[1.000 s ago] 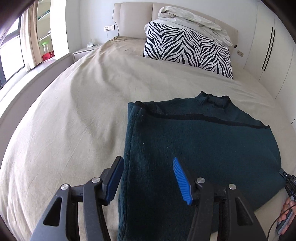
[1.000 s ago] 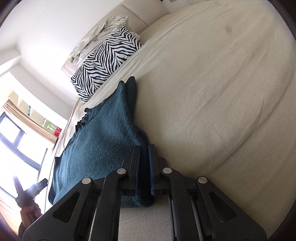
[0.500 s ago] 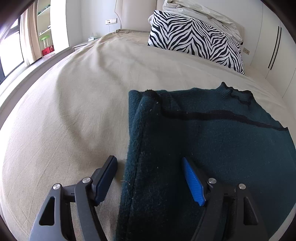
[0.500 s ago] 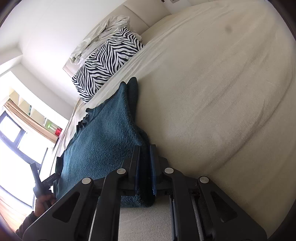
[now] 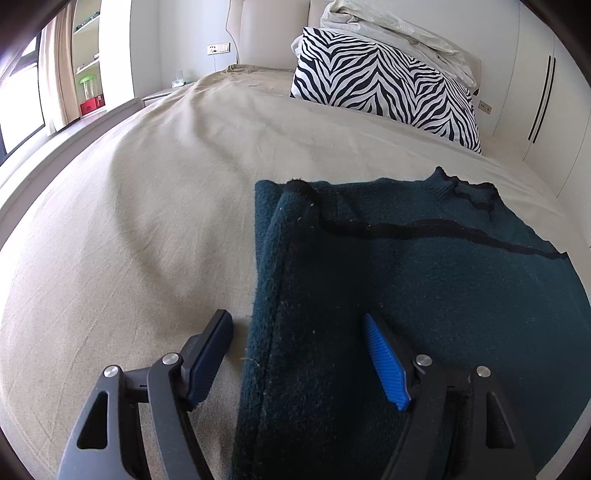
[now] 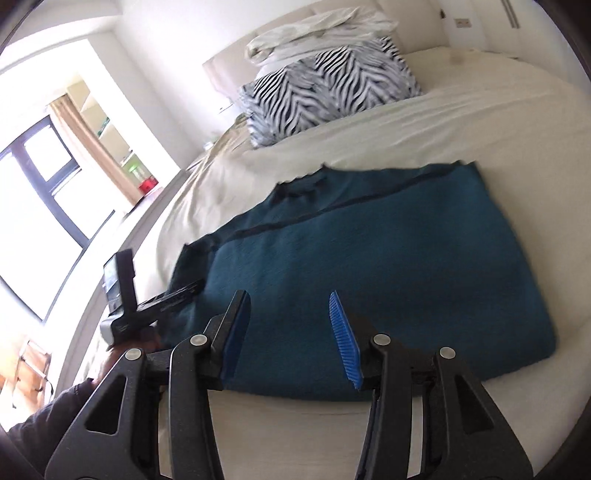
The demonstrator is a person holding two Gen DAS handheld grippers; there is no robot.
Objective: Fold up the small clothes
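Observation:
A dark teal sweater (image 5: 424,288) lies folded flat on the beige bed sheet (image 5: 129,229), neck toward the pillow. My left gripper (image 5: 299,343) is open and straddles the sweater's left folded edge. One finger rests on the sheet and the other over the cloth, and the pads are not pressing. In the right wrist view the sweater (image 6: 388,266) lies in front of and below my right gripper (image 6: 291,332). Its jaws are opening with nothing between them. A hand in a dark sleeve holds the left gripper (image 6: 177,291) at the sweater's left side.
A zebra-striped pillow (image 5: 384,85) with crumpled white bedding (image 5: 399,26) on top stands at the headboard. A window and shelf (image 5: 88,85) are to the left, white wardrobe doors (image 5: 546,92) to the right. The bed's near edge lies just under the right gripper.
The right gripper let go of the sweater's edge, drew back and up, rolled, and its jaws parted. The left gripper spread wider and sank onto the sweater's left edge.

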